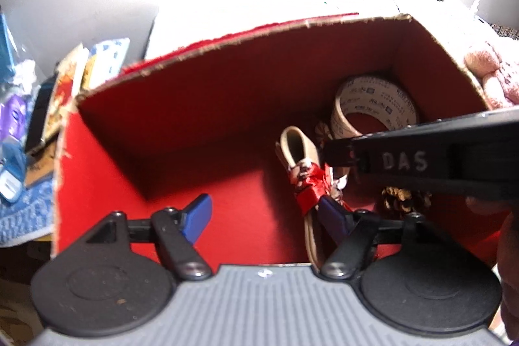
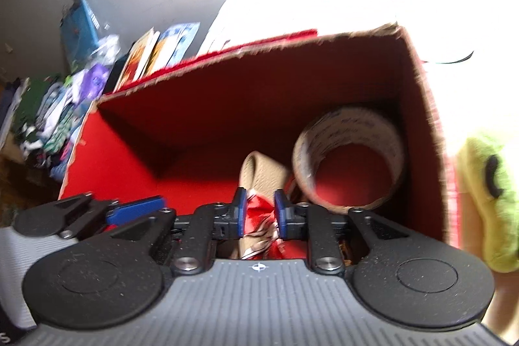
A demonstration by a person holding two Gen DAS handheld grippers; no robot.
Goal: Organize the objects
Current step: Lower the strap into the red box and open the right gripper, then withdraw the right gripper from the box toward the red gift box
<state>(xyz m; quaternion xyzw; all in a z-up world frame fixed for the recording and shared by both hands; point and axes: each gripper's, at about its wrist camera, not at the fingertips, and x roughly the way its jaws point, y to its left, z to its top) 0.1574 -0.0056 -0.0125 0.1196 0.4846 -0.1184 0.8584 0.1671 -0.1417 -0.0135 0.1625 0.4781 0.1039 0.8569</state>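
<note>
Red cardboard box (image 1: 181, 106): one tape roll (image 1: 373, 106) at 2 o'clock, one pinecone (image 1: 405, 200), one beige red-ribboned strap (image 2: 262, 171). Right gripper (image 2: 258, 213) pinches the strap; left gripper (image 1: 269, 216) spread wide, empty.

Left gripper (image 1: 262, 216) hangs with blue fingers spread wide; right gripper (image 2: 258, 213) reaches across, fingers narrowed together.
</note>
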